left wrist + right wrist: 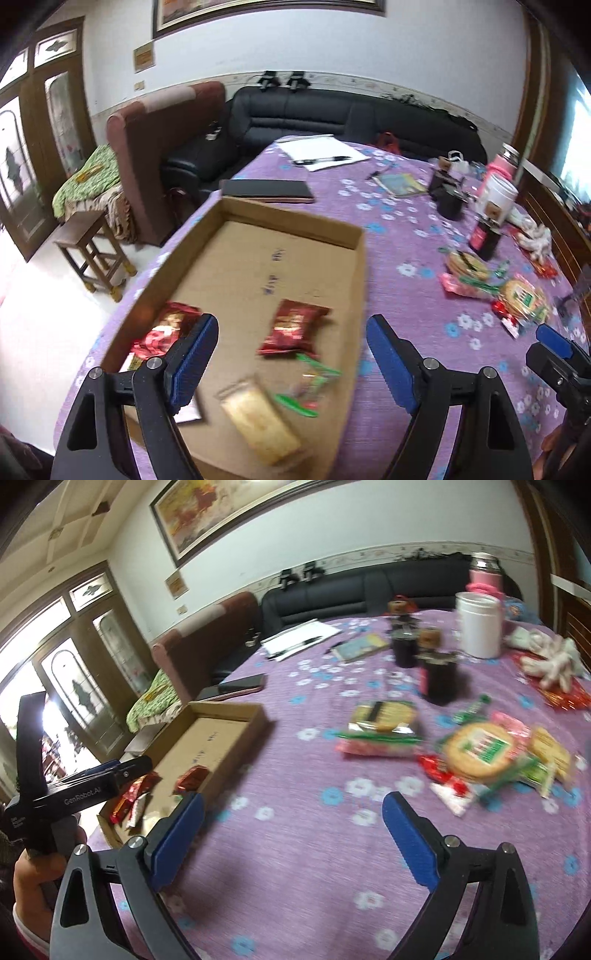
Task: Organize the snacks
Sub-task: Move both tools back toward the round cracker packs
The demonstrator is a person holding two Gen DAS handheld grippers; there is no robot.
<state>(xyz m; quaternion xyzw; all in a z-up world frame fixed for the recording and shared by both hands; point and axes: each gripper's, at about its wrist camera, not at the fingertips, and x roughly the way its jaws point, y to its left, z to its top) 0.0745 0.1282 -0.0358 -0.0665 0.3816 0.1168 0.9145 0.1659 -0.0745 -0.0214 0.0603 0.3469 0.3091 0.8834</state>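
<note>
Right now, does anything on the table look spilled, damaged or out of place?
Nothing spilled or damaged that I can see. Several snack packets lie heaped on the purple tablecloth, outside the cardboard box, unsorted; blur hides detail.

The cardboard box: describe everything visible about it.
The cardboard box is a shallow, open-topped tray of plain brown corrugated board with low walls and dark handwriting on its floor. It lies flat on the purple flowered tablecloth near the table's edge. Several snack packets lie inside at its near end, among them a dark red packet, a pale yellow one and a green-trimmed clear one.
</note>
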